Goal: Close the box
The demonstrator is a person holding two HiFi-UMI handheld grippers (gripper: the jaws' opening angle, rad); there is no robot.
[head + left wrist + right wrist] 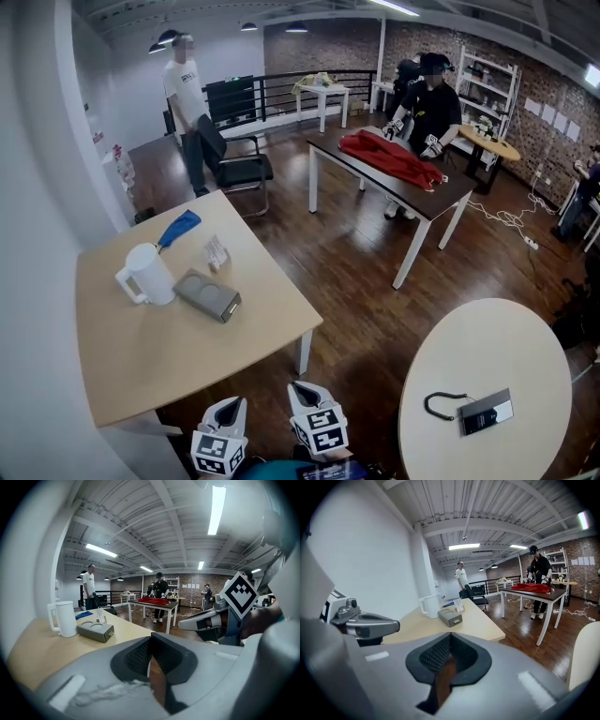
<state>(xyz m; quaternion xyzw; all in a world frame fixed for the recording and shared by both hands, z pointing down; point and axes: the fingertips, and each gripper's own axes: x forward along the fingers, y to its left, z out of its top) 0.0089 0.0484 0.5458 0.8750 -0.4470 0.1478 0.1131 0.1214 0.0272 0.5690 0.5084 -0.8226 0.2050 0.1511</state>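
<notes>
We see a square wooden table [187, 347] at nine o'clock in the head view, a round table [497, 347] at four o'clock and a dark table [450, 192] at one o'clock, where a person [433, 108] stands over a red cloth [389, 155]. Another person [187, 103] stands at eleven o'clock beside a black chair [239, 169].

The left gripper [150, 639] and right gripper [449, 641] sit low at six o'clock, side by side off the square table's near edge and pointing up the view, cut off by the bottom edge. On each, the jaws are pressed together with nothing between them.

The grey box [208, 295] lies on the square table, well away from both grippers, at four o'clock of a white jug [150, 274] and just beside it. We cannot make out whether its lid is down. A blue cloth [178, 228] and a small card [217, 253] lie beyond. A black gadget [486, 412] with a looped cord rests on the round table.
</notes>
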